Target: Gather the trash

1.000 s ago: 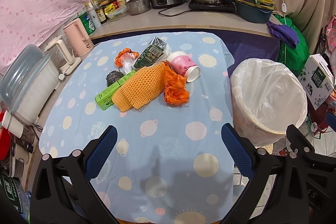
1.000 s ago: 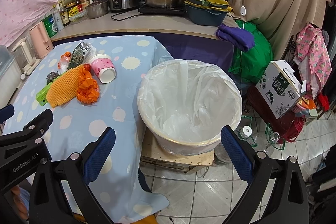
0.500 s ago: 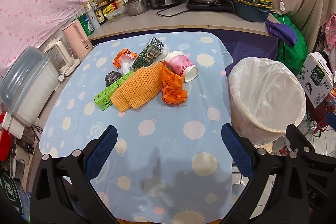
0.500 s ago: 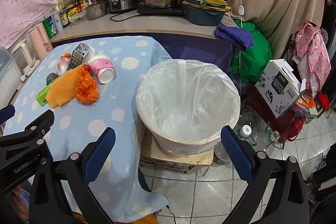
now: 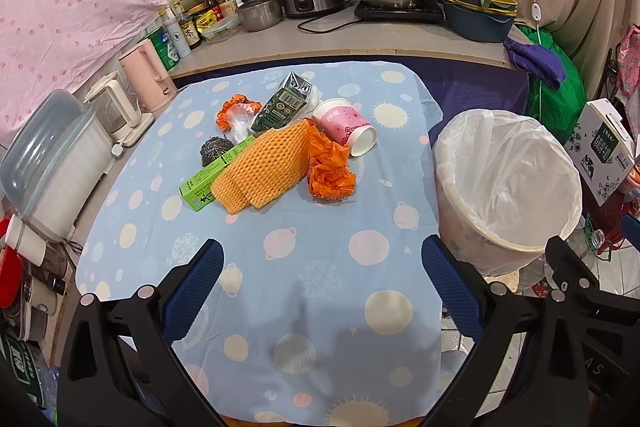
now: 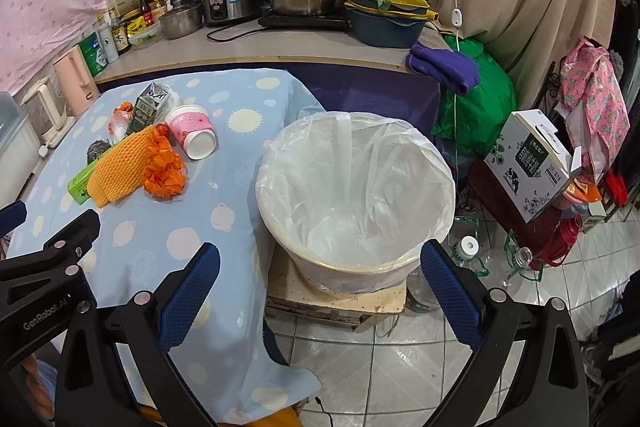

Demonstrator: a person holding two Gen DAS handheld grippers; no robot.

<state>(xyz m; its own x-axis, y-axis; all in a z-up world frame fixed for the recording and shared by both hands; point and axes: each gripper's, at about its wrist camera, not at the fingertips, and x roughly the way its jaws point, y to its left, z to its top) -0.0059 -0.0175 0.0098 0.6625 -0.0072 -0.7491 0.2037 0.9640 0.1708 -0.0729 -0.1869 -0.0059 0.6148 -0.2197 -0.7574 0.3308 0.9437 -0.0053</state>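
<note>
left tongs [image 6: 24,263] body: "GenRobot.AI" | right tongs [image 5: 592,307] body: "AS", partly cut off

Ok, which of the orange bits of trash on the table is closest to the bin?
The crumpled orange plastic bag. It lies on the bin side of the orange foam net; the small orange wrapper is farthest.
</note>
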